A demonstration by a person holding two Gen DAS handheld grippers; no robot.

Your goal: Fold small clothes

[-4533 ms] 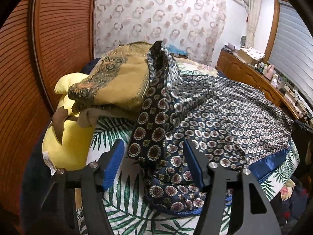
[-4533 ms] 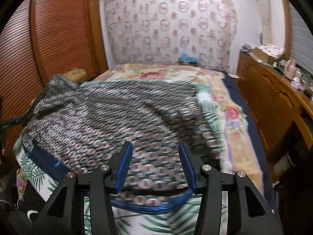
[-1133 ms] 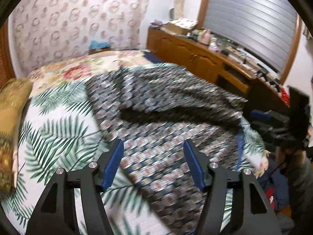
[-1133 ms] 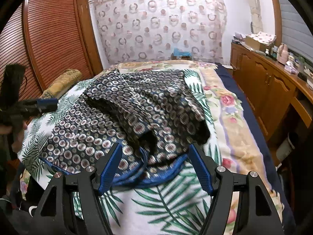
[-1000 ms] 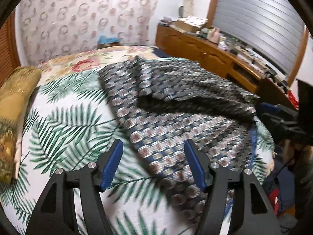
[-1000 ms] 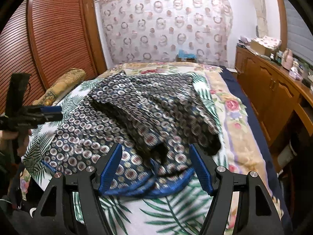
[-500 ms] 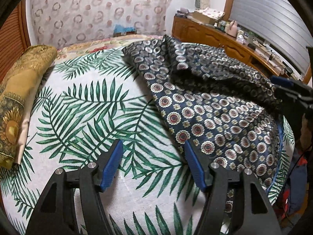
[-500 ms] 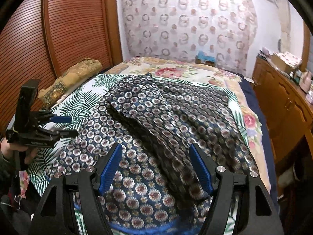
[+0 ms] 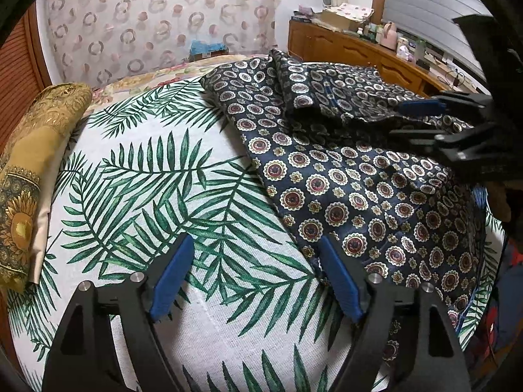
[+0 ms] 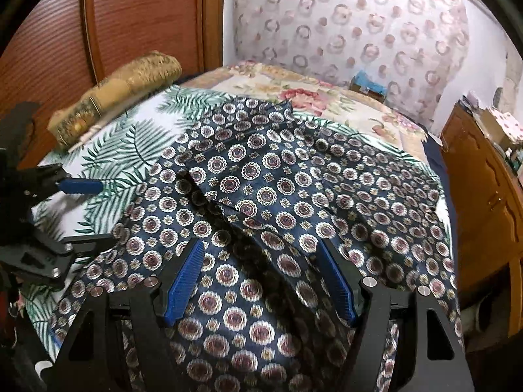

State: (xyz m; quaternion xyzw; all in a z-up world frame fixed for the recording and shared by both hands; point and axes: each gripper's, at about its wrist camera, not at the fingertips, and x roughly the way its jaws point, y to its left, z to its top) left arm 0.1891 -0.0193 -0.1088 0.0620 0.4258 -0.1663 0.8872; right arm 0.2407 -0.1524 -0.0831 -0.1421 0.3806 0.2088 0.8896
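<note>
A navy garment with round medallion print (image 9: 343, 176) lies on the palm-leaf bedspread (image 9: 157, 176), its far part folded over itself. My left gripper (image 9: 255, 277) is open and empty, low over the bedspread at the garment's left edge. My right gripper (image 10: 261, 277) is open and empty just above the garment (image 10: 255, 176), near its front part. The right gripper also shows at the right of the left wrist view (image 9: 421, 121), and the left gripper shows at the left of the right wrist view (image 10: 78, 209).
A gold patterned cushion (image 9: 29, 150) lies along the bed's left side by a wooden louvred wardrobe (image 10: 140, 16). A wooden dresser (image 9: 353, 49) with clutter stands to the right. A floral blanket (image 10: 310, 94) covers the far bed.
Both grippers have moved closer and lower to the bed. The left now points at the bedspread beside the garment's edge; the right hovers over the garment. The garment lies folded.
</note>
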